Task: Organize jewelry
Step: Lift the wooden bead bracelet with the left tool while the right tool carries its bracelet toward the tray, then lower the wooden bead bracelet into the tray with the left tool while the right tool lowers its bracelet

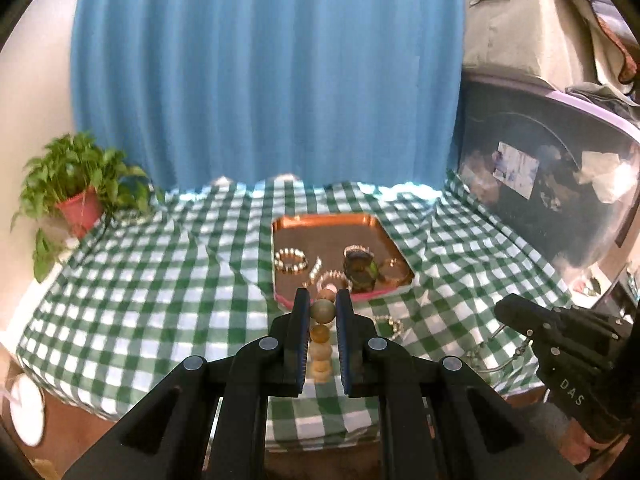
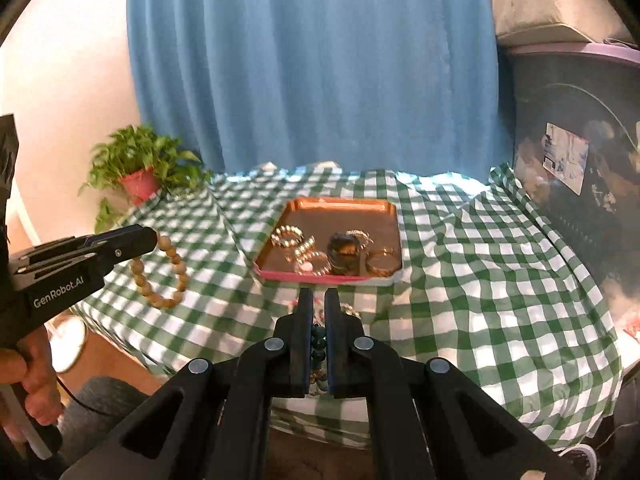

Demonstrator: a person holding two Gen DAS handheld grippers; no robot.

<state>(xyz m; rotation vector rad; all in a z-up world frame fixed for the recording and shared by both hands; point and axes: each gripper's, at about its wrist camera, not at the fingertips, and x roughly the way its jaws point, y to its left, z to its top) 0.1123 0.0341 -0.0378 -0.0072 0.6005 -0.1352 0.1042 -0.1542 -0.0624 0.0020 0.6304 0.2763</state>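
Pinching wooden bead bracelet (image 1: 321,334) in left claw (image 1: 323,308), loop hanging above green-checked counter (image 1: 160,300), left of copper tray (image 1: 384,236). Gripping dark bead bracelet (image 2: 319,346) in right claw (image 2: 319,304), narrow, just before tray's near edge. Holding gold bangles (image 2: 382,261), pearl bracelet (image 1: 291,260), dark bracelet stack (image 2: 343,254) in tray.

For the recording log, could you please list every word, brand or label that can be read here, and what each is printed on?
"GenRobot.AI": on the side of the left gripper, seen from the right wrist.
"DAS": on the body of the right gripper, seen from the left wrist.
White sticker on the dark storage bin: print too blurred to read.
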